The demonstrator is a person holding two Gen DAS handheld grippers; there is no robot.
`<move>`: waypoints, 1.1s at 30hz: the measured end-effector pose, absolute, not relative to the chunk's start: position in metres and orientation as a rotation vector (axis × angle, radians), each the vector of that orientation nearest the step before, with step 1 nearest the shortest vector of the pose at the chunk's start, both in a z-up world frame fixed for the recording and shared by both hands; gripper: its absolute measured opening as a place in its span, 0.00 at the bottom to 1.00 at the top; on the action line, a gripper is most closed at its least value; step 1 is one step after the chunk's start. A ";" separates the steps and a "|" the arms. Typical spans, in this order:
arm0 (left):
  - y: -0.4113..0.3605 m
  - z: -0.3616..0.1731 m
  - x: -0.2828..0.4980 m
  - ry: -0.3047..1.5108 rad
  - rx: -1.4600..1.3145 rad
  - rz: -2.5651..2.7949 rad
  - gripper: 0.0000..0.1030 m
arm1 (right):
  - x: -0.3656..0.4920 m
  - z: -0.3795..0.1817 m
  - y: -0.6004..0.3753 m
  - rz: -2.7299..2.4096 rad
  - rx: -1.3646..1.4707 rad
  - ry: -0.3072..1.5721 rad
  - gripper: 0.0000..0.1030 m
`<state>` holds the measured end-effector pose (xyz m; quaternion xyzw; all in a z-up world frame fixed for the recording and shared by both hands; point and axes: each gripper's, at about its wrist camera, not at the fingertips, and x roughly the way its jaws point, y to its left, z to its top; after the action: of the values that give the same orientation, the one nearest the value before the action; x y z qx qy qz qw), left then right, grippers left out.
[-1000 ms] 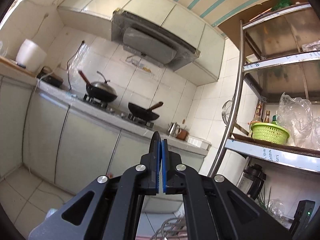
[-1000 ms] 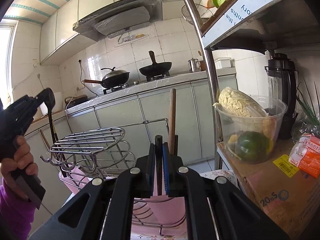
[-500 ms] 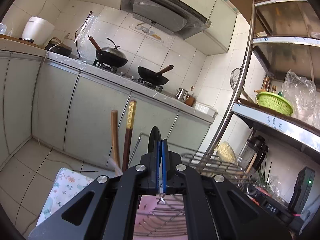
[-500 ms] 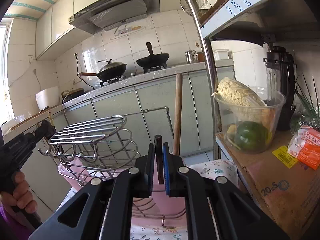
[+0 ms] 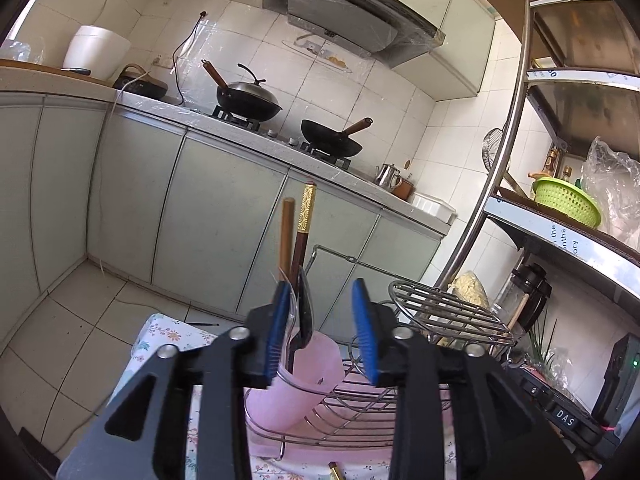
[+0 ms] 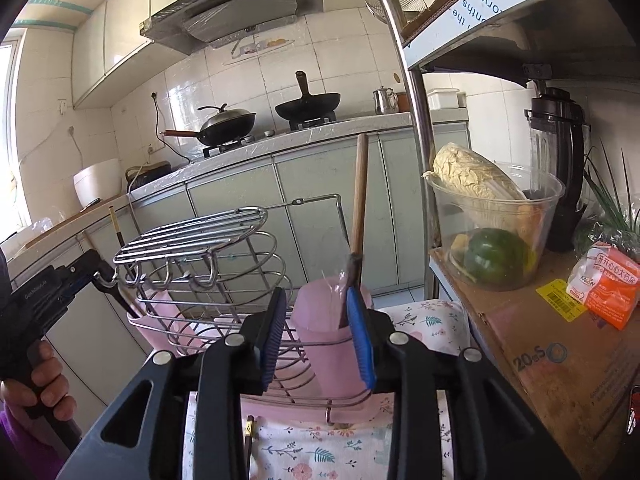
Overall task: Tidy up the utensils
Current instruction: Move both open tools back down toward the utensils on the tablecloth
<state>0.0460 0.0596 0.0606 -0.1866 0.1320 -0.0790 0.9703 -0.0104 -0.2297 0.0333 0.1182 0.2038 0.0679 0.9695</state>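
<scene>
My left gripper (image 5: 322, 334) is open and empty just above a pink cup (image 5: 294, 380) in the wire dish rack (image 5: 360, 412). A dark spoon (image 5: 305, 312), a wooden stick (image 5: 286, 236) and a gold-tipped chopstick (image 5: 307, 212) stand in that cup. My right gripper (image 6: 318, 334) is open and empty above a second pink cup (image 6: 330, 352), which holds a wooden-handled utensil (image 6: 359, 196). The left gripper also shows in the right wrist view (image 6: 70, 280), held in a hand at the rack's left end.
A loose chopstick (image 6: 249, 438) lies on the floral cloth (image 6: 320, 456) in front of the rack. A cardboard box (image 6: 540, 344) with a bowl of vegetables (image 6: 490, 224) stands to the right under a metal shelf (image 5: 560, 224). Cabinets and a stove with woks are behind.
Both grippers have opened. The left one tilted down to the rack and left the spoon in its cup. The right one let go of its utensil into the other cup.
</scene>
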 end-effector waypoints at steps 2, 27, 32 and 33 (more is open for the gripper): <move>0.059 0.063 0.041 0.267 -0.368 -0.157 0.41 | -0.014 0.034 -0.230 0.142 0.244 0.418 0.30; 0.017 0.033 -0.001 0.500 -0.168 -0.071 0.47 | -0.059 0.010 -0.226 0.202 0.300 0.528 0.30; 0.011 0.020 -0.003 0.553 -0.153 -0.075 0.47 | -0.065 0.007 -0.222 0.207 0.295 0.540 0.30; 0.010 0.018 -0.004 0.564 -0.151 -0.075 0.47 | -0.066 0.006 -0.221 0.208 0.295 0.544 0.30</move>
<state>-0.0044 0.0100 0.0180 -0.0744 0.2780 -0.0370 0.9570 -0.0658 -0.2213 0.0061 0.1451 0.2671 0.1023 0.9472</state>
